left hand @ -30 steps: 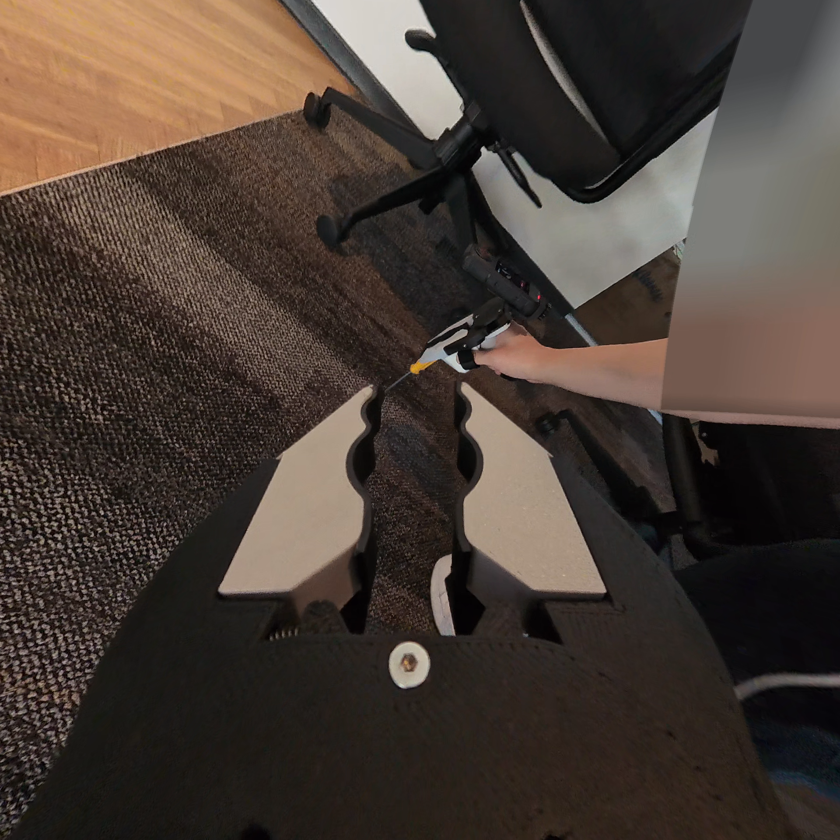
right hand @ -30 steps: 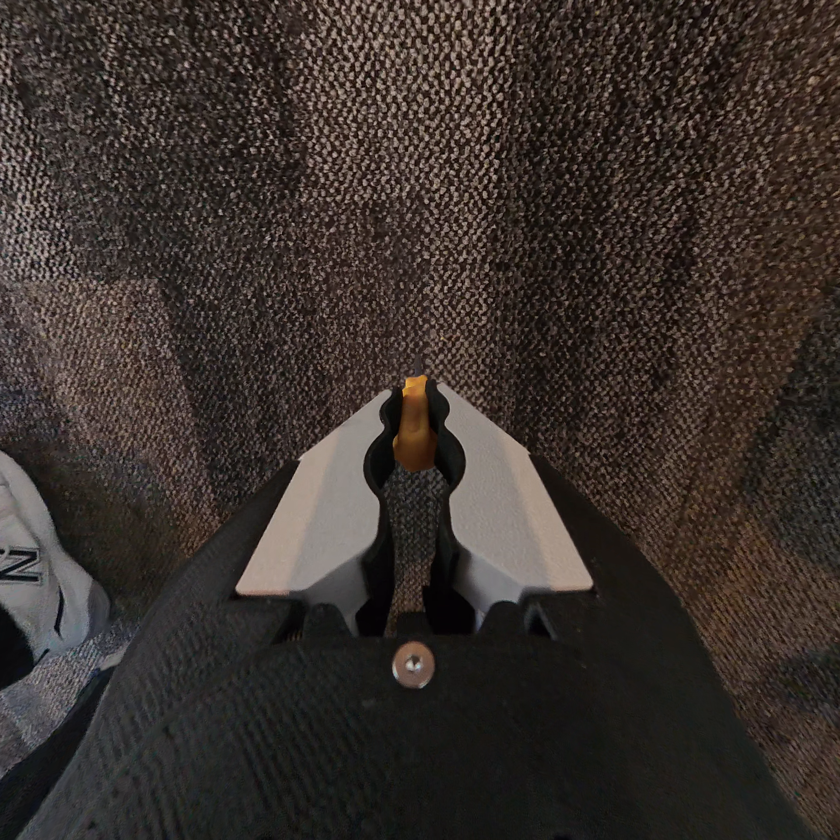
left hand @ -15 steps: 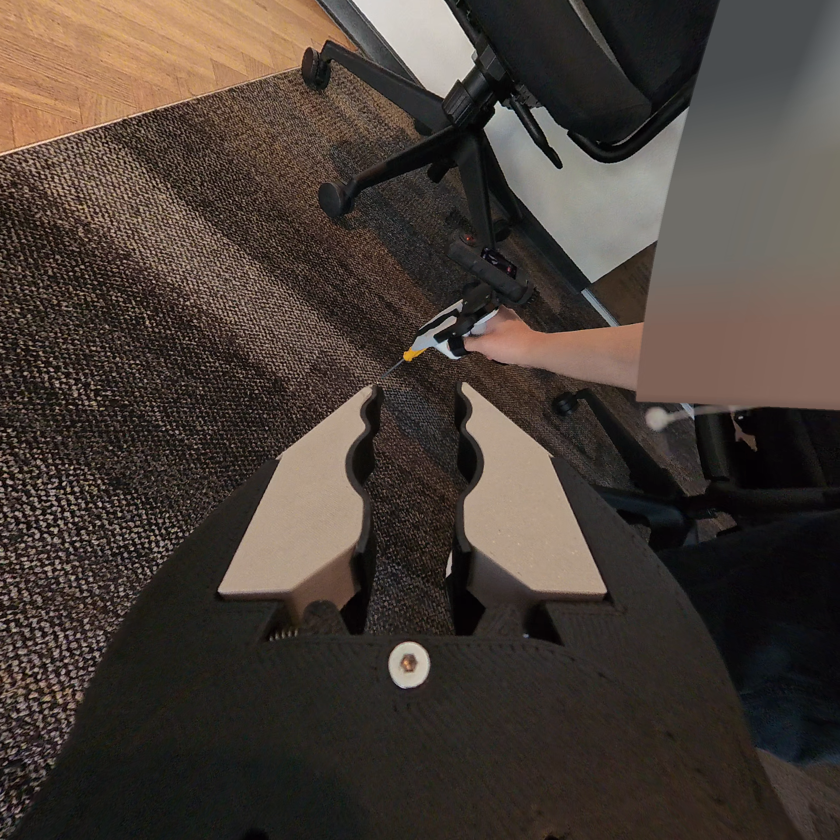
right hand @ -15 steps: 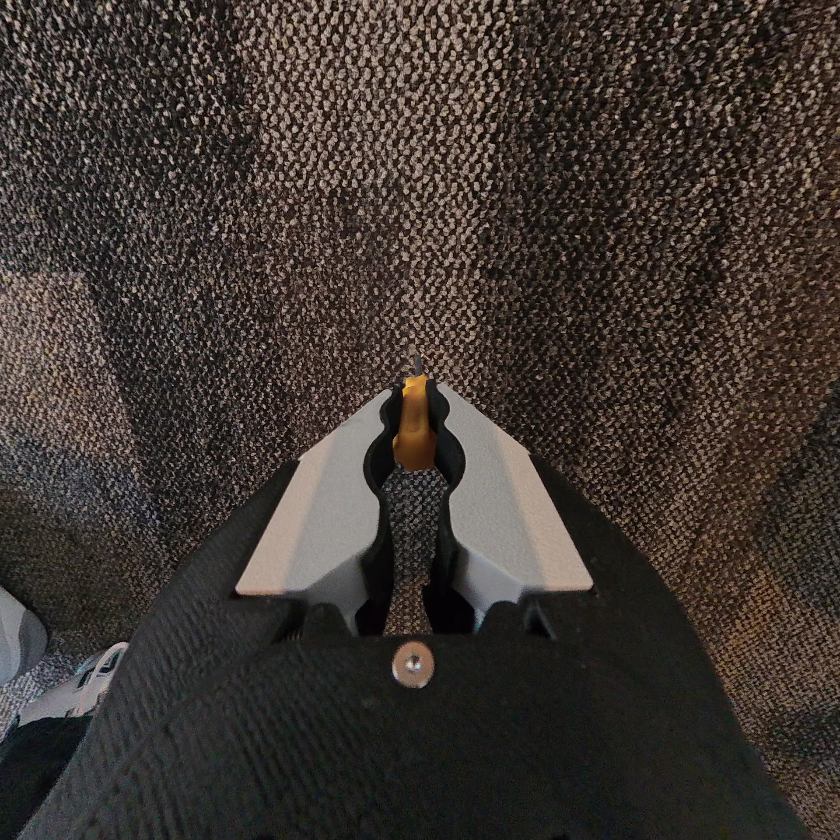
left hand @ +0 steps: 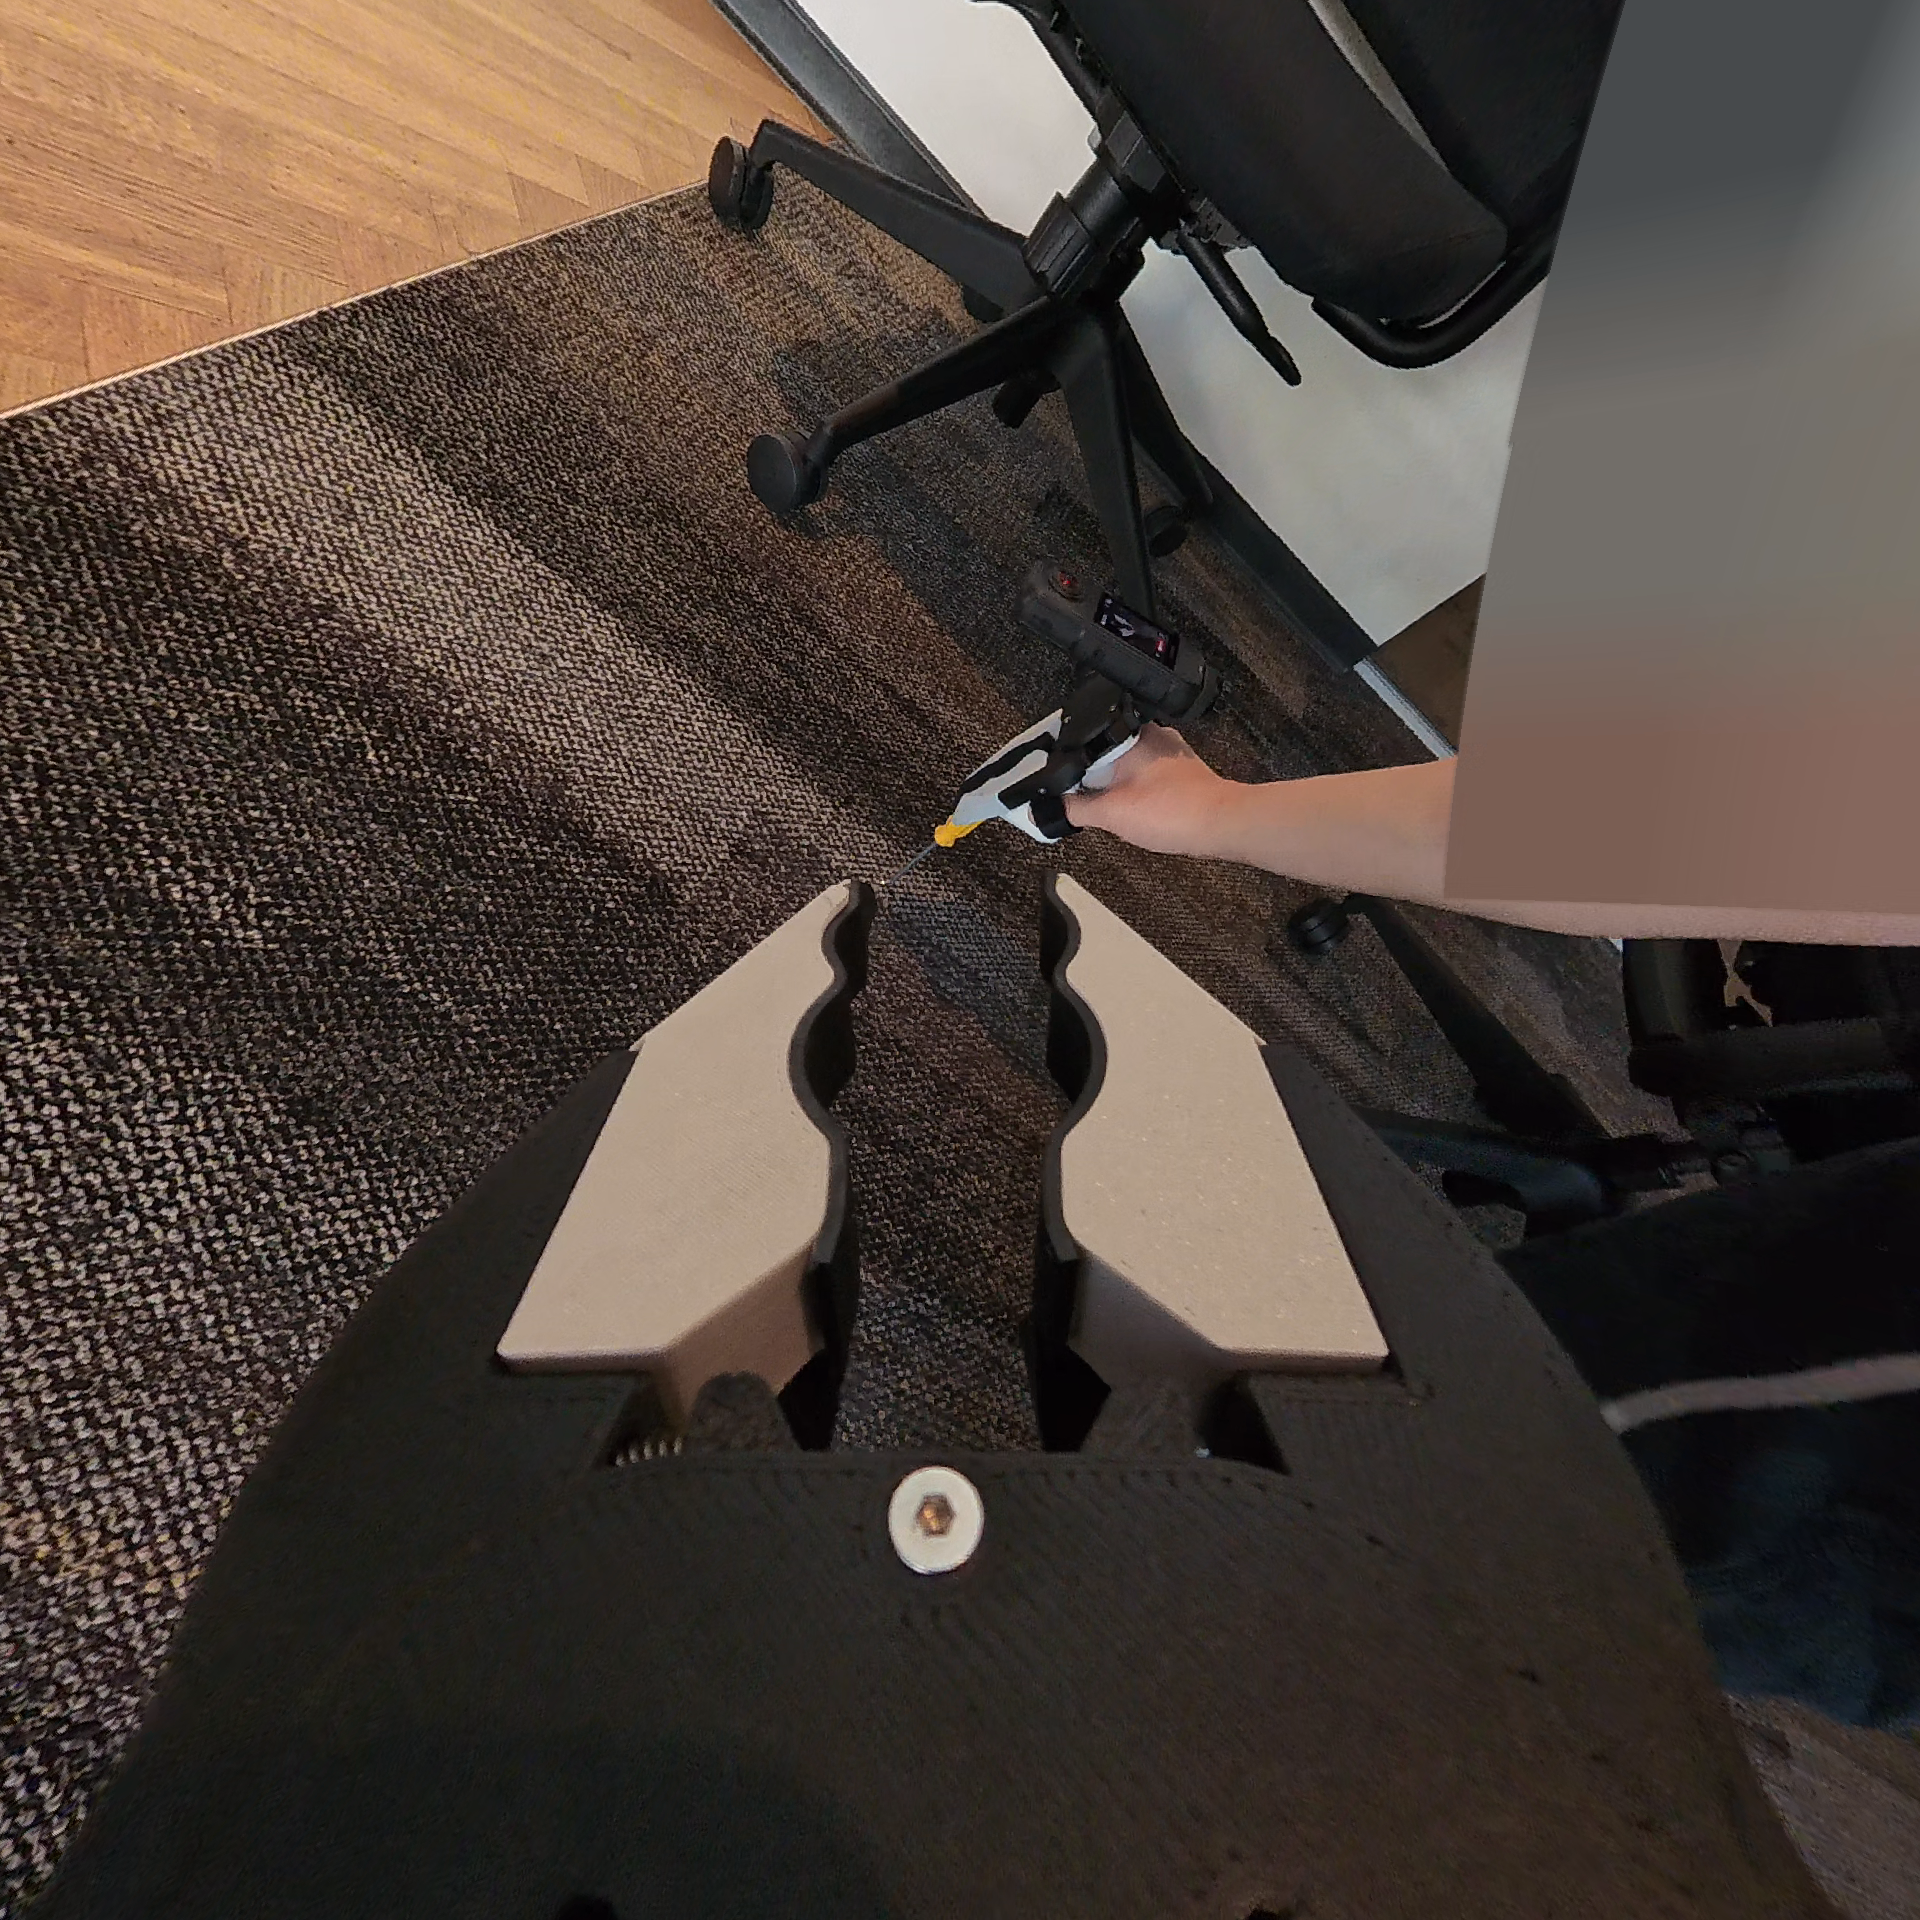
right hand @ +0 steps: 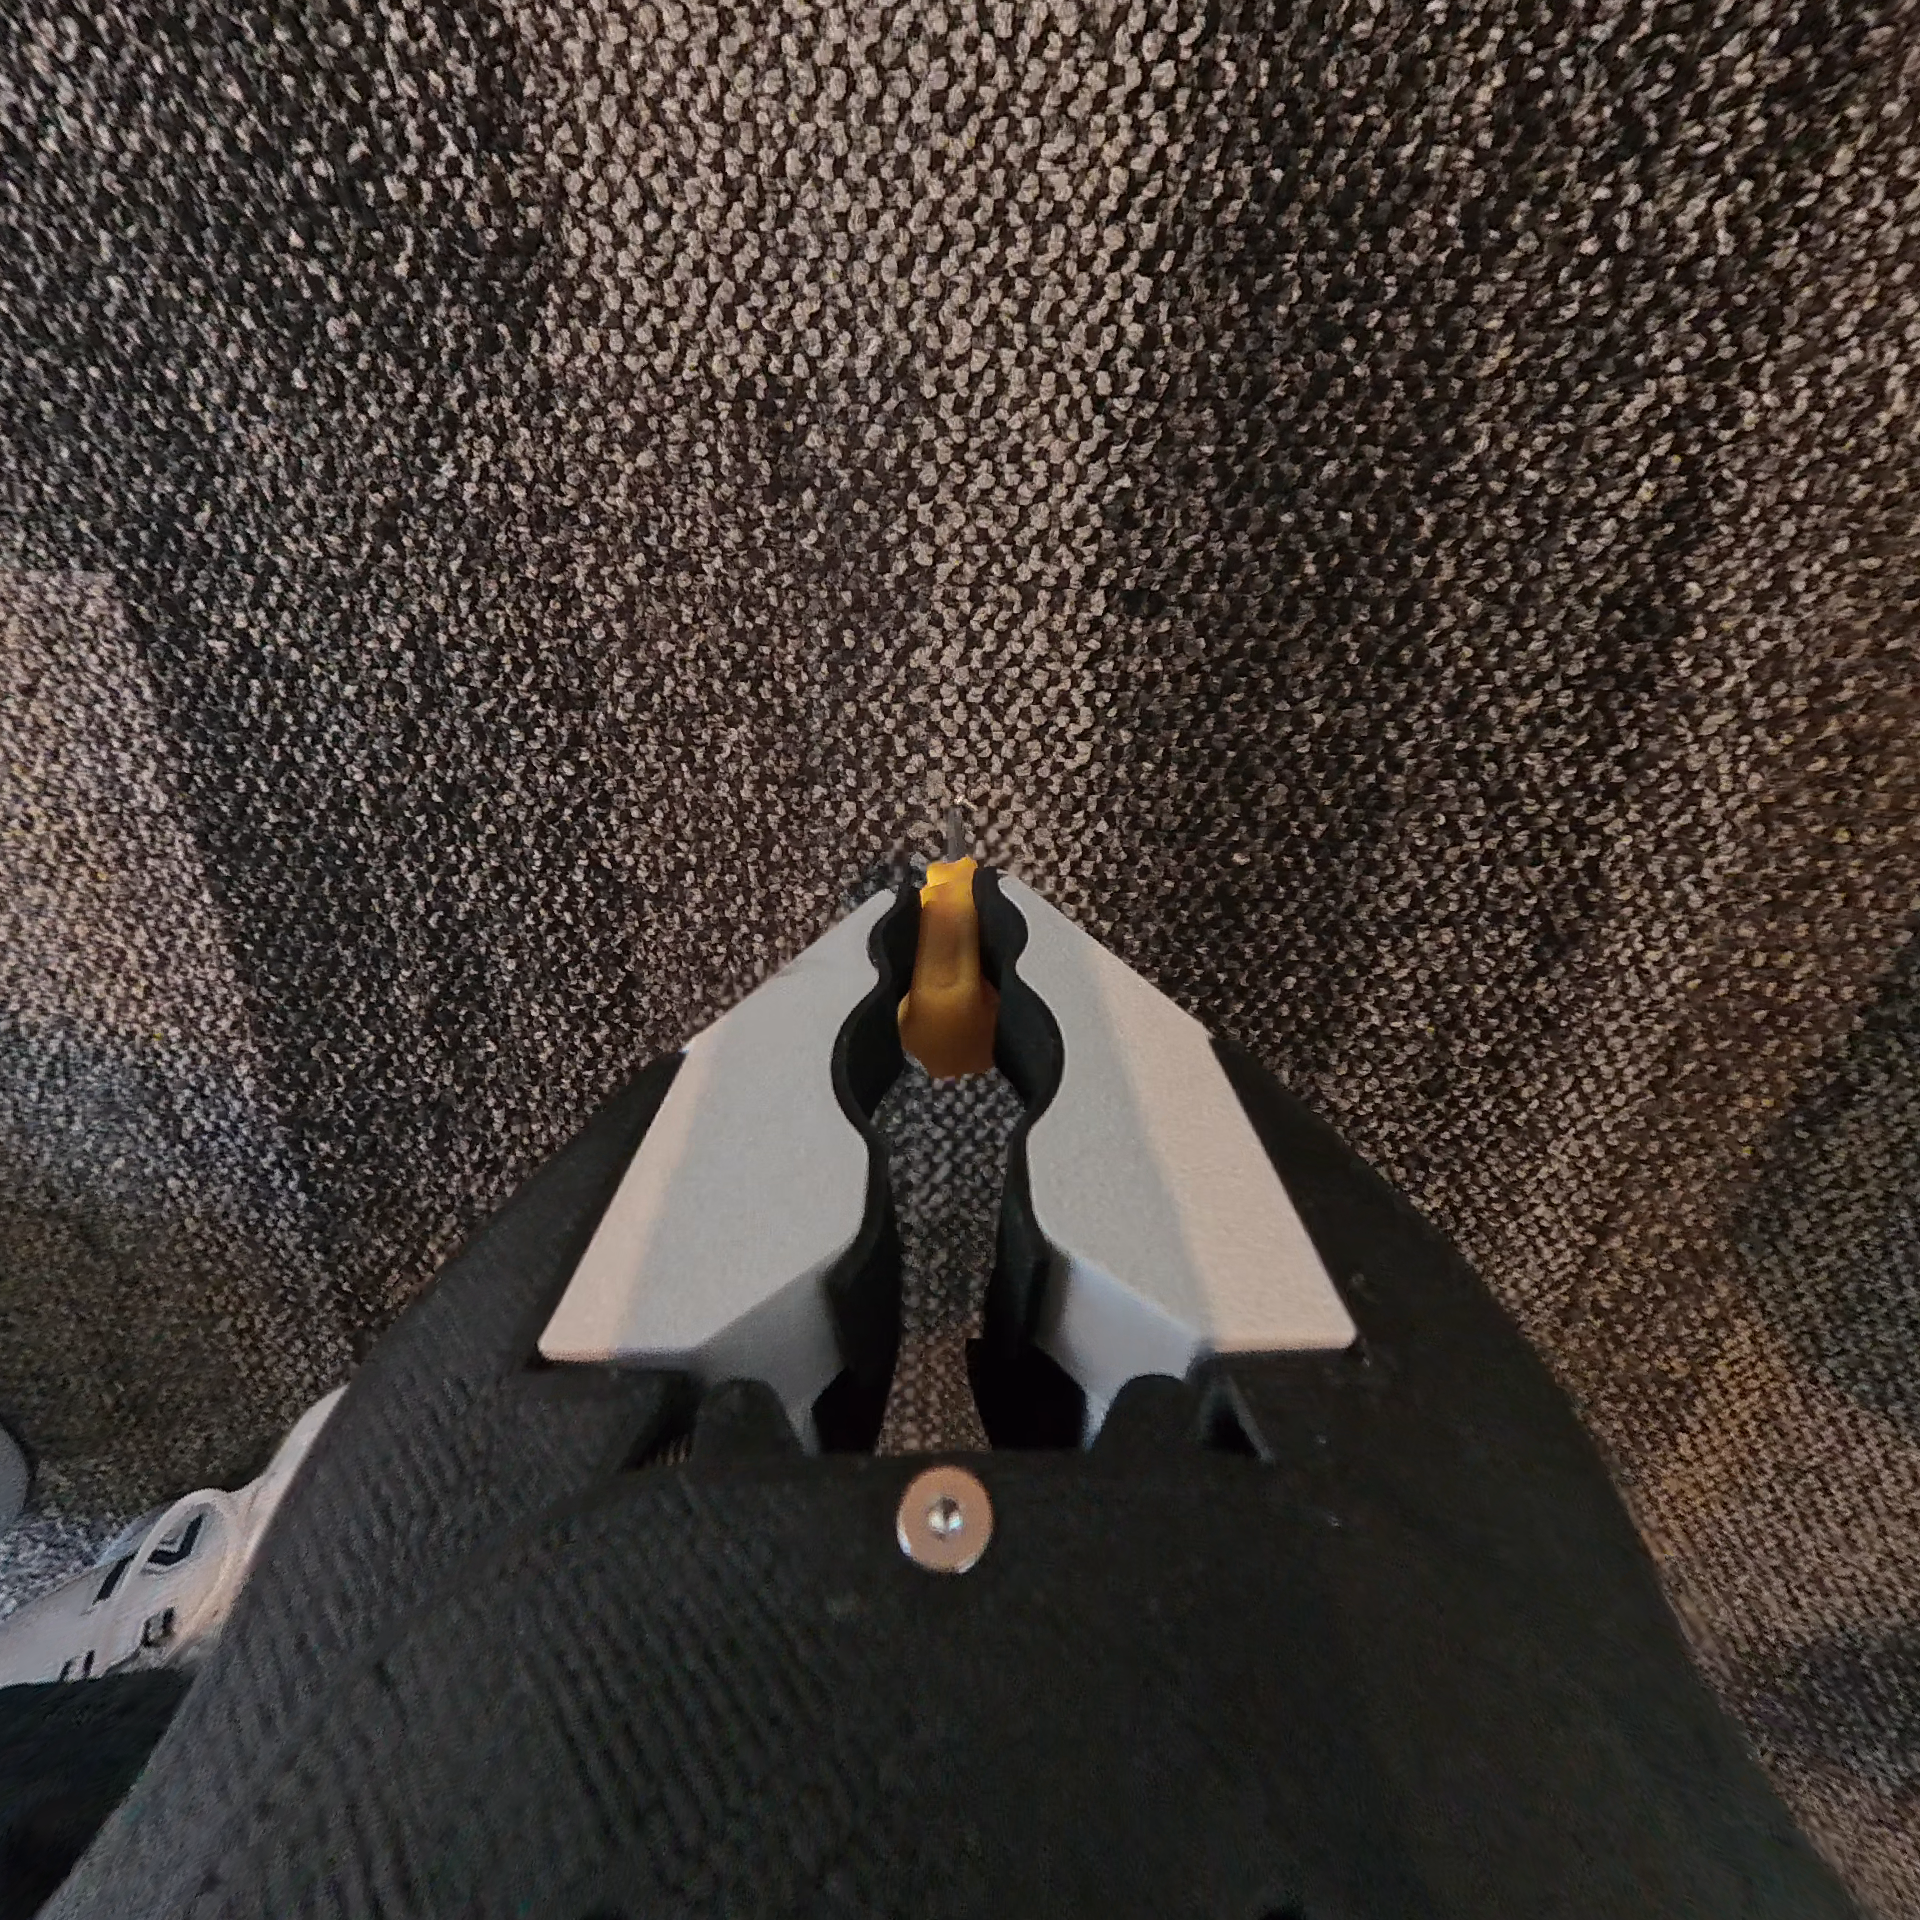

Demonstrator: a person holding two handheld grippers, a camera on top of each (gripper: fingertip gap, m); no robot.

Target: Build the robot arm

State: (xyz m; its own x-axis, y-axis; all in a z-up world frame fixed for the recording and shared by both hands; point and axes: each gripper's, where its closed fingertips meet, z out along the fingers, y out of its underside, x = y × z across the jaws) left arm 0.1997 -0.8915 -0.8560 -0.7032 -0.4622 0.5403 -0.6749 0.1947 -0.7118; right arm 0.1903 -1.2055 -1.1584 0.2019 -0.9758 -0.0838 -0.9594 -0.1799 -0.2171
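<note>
Right hand-held gripper [right hand: 948, 894] pinches small orange-handled tool [right hand: 943, 987] between fingertips, thin metal tip poking forward, close above brown carpet [right hand: 935, 416]. White shoe [right hand: 114, 1579] behind, at its left. Left hand-held gripper [left hand: 954, 899] spread, empty, above carpet; black office chair [left hand: 1091, 343] ahead.

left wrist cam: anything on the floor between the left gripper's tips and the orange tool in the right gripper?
Nothing: only bare carpet between the open left gripper and the orange tool, per the left wrist view.
</note>
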